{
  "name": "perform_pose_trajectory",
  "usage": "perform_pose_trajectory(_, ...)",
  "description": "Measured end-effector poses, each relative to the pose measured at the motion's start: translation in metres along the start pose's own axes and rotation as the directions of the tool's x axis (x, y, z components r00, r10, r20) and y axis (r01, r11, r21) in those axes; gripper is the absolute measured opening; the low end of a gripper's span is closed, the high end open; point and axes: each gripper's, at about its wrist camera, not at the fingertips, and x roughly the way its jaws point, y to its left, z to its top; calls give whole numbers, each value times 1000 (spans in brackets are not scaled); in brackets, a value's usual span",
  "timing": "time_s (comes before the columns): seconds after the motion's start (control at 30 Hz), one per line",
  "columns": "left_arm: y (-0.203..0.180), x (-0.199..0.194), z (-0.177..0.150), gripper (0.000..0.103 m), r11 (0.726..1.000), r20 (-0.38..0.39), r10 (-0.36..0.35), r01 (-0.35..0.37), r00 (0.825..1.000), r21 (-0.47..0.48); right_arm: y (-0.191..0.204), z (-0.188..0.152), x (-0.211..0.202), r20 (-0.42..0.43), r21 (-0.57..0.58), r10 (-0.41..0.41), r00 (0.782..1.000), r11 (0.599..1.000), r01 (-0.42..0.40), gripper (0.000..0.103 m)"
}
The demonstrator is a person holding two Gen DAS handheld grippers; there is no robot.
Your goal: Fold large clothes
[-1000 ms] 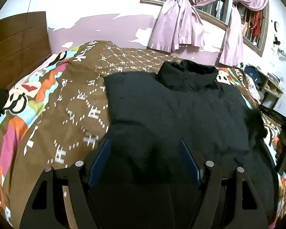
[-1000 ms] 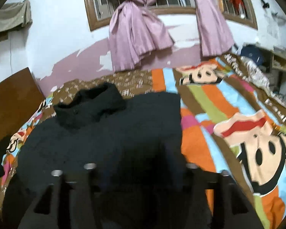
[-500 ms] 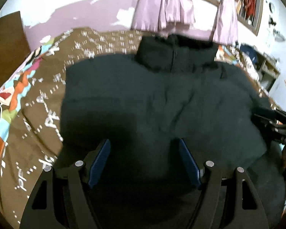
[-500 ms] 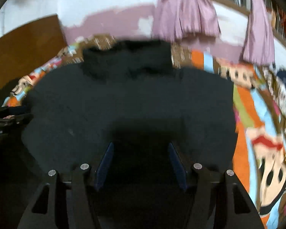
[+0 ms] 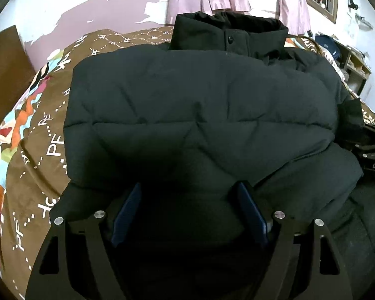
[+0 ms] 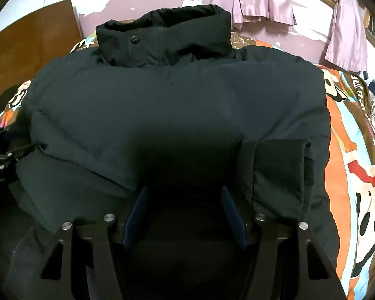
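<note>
Two grippers over black puffer jacket (image 5: 200,105) on patterned bedspread (image 5: 37,130), left gripper (image 5: 188,192) opening, jacket fabric between its fingers, right gripper (image 6: 183,195) half-spread, grasp unclear.

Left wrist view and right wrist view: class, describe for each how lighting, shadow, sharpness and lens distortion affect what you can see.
Left wrist view: sharp; fisheye bends the bedspread edges; the black jacket falls into deep shadow near the left tongs, whose jaws are opening. Right wrist view: sharp too, corners vignetted black; jacket quilting reads faintly, the fabric between the right tongs nearly black.
</note>
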Motion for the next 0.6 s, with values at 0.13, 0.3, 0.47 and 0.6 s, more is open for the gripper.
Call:
perform_pose_trajectory(0.13, 7, -6, -1, 75, 998, 23, -50, 51, 998, -29, -5, -1, -9, 35, 16, 43, 998, 999, -43, 62)
perform_pose_trajectory(0.3, 27, -23, 7, 76, 978, 25, -179, 181, 983, -106, -40, 2, -49, 184, 150, 128, 975, 976, -157, 65)
perform_pose_trajectory(0.47, 40, -44, 36, 76, 975, 69, -177, 184, 982, -122, -68, 46, -68, 205, 166, 80, 976, 979, -115, 65)
perform_pose_trajectory(0.6, 40, -61, 82, 76, 996, 145, -57, 67, 988, -62, -72, 104, -76, 171, 141, 44, 984, 988, -69, 73)
